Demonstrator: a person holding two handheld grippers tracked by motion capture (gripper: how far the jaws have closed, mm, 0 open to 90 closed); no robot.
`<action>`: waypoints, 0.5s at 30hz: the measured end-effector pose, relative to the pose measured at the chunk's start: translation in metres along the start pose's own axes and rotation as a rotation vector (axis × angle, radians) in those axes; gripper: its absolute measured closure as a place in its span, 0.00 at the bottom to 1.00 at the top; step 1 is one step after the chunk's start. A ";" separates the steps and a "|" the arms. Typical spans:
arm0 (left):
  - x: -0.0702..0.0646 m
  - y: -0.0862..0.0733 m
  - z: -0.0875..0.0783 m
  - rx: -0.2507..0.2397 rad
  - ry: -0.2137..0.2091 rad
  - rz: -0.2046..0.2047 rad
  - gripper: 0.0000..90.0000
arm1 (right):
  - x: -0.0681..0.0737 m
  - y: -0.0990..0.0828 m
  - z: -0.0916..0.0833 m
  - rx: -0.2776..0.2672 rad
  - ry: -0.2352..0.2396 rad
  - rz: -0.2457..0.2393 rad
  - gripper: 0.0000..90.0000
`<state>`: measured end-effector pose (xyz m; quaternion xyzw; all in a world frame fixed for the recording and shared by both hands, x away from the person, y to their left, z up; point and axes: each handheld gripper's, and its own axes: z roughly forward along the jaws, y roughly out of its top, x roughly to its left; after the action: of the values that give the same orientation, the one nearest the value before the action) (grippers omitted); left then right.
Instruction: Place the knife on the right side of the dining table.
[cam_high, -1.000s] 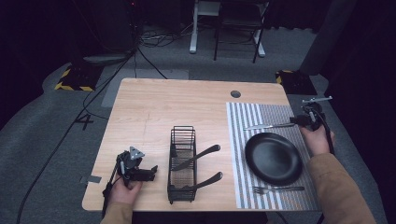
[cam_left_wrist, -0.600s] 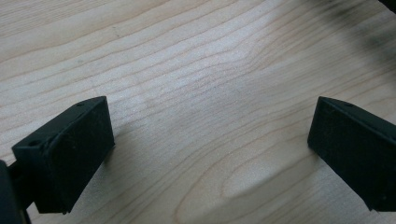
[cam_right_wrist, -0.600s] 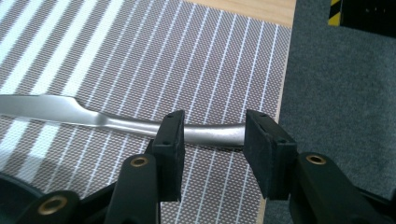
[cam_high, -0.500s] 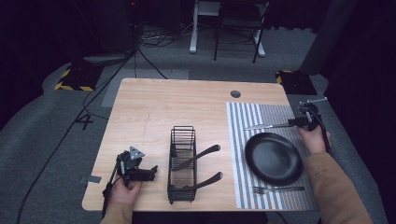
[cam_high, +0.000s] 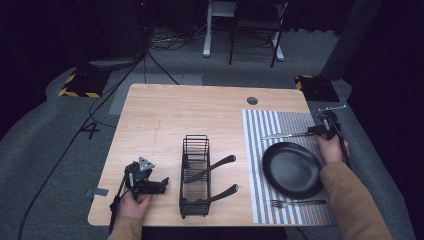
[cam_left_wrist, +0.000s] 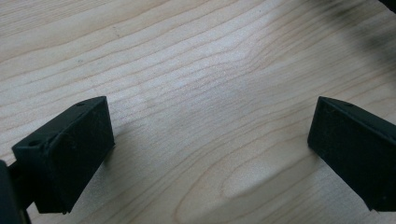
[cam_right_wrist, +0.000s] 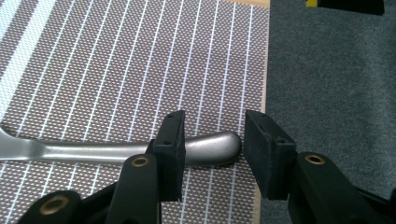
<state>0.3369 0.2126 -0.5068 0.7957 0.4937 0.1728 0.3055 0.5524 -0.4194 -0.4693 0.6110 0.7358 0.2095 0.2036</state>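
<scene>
Right gripper (cam_right_wrist: 212, 154) hovers with jaws open around the handle end of the silver utensil (cam_right_wrist: 116, 150), which lies on the striped placemat (cam_high: 280, 120), far from the black plate (cam_high: 292, 169). Left gripper (cam_left_wrist: 210, 154) rests open on the table (cam_high: 165, 120).

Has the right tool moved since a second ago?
Yes, slightly. In the high view the right tool has come down toward the silver utensil's handle on the striped placemat.

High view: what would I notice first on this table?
Probably the black plate on the striped mat at the table's right side. Just beyond it lies a silver utensil, and the right gripper has its jaws open around the handle end. Near the middle stands a black wire rack with two utensils sticking out.
</scene>
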 end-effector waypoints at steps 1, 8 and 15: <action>0.000 0.000 0.000 0.000 0.000 0.000 0.01 | 0.000 0.000 0.000 -0.004 0.004 0.004 0.65; 0.000 0.000 0.000 0.000 0.001 0.001 0.01 | -0.002 -0.003 -0.002 0.009 0.018 0.014 0.65; 0.000 0.000 0.000 0.001 0.002 0.000 0.01 | -0.002 -0.005 -0.004 -0.013 0.021 0.014 0.65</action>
<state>0.3368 0.2125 -0.5068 0.7956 0.4941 0.1736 0.3046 0.5465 -0.4223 -0.4683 0.6125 0.7323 0.2220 0.1982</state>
